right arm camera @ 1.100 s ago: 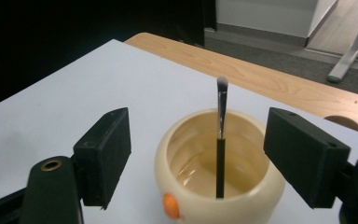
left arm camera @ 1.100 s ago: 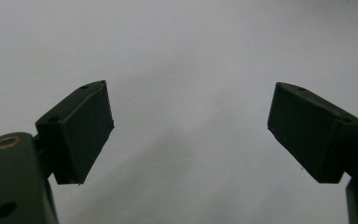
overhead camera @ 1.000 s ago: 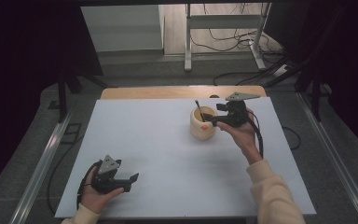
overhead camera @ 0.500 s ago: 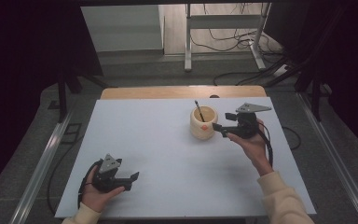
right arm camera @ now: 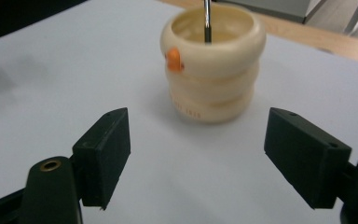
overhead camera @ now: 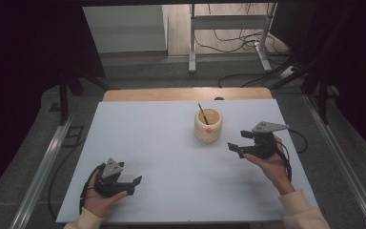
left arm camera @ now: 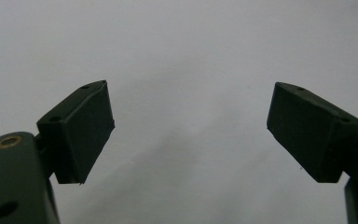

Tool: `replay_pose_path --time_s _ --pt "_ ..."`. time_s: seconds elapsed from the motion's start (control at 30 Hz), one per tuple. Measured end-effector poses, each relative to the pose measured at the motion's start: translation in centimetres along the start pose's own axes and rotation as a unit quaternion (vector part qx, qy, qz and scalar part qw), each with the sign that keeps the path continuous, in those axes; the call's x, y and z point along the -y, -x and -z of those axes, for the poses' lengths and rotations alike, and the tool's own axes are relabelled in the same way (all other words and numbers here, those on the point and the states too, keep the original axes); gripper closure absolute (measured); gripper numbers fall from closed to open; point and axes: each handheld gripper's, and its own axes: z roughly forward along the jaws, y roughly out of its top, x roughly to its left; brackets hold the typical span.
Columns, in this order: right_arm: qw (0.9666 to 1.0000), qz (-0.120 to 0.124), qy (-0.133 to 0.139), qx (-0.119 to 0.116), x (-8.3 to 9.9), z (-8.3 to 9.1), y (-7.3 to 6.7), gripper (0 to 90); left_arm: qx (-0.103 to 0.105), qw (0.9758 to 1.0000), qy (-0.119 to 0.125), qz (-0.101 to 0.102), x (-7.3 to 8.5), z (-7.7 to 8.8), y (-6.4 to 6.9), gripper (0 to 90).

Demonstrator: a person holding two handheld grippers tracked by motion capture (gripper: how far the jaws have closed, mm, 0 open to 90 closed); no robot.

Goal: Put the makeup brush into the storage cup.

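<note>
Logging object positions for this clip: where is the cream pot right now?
In the high view the pot stands right of centre on the white table, towards the far edge, just left of the open right gripper; a dark stick leans inside it.

On our white table [overhead camera: 171,143] we list: one cream ribbed cup [overhead camera: 208,125] holding a dark stick [overhead camera: 202,113]; right gripper [overhead camera: 236,147] near it, jaws apart; left gripper [overhead camera: 134,183] at the near edge.

Faint print on the cream cup [right arm camera: 213,65] looks unreadable.
</note>
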Motion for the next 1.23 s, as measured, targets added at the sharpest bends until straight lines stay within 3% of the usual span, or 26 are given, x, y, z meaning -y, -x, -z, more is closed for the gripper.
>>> replay_pose_path --time_s 0.37,0.5,0.6,0.73,1.23 --pt "0.9997 -0.018 -0.016 0.005 5.5 1.8 0.0 21.9 -0.004 1.0 0.002 -0.002 0.1 -0.1 0.0 14.9" --pt "0.9992 -0.017 -0.032 0.018 6.8 1.9 -0.1 21.8 -0.006 1.0 0.004 -0.002 0.1 -0.1 -0.1 14.9" --pt "0.9989 -0.016 -0.029 0.033 7.1 2.1 -0.2 22.3 -0.006 1.0 0.004 -0.002 0.2 -0.1 -0.1 14.9" --pt "0.9988 -0.018 -0.032 0.034 7.3 2.1 -0.2 22.7 -0.005 1.0 0.004 -0.002 0.2 -0.2 -0.1 14.8" --pt "0.999 -0.024 -0.036 0.014 7.7 1.9 0.2 23.1 -0.005 1.0 0.003 -0.002 -0.1 -0.4 -0.1 14.9"
